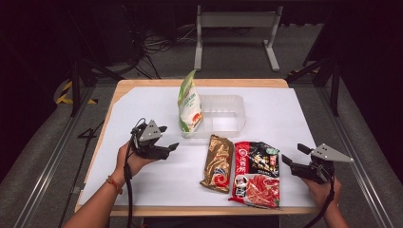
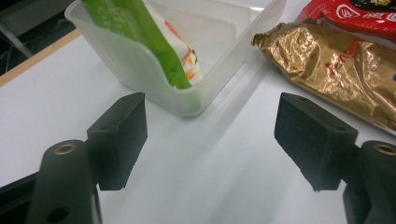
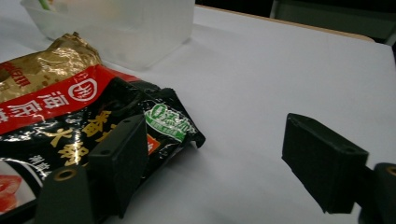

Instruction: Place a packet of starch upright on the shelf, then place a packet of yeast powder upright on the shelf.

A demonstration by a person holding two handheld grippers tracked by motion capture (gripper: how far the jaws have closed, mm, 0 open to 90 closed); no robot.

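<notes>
Leaning in the tub [image 1: 223, 116], the green pouch [image 1: 189, 105] shows its base [image 2: 184, 70] to the left hand-held gripper [image 1: 164, 138], jaws wide, empty; right hand-held gripper [image 1: 292, 154] likewise wide.

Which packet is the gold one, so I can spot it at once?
Start at the clear tub on the white sheet. The gold packet lies flat just in front of it, left of the red-and-black packet. It alone is shiny gold foil; the green-and-white bag stands in the tub.
</notes>
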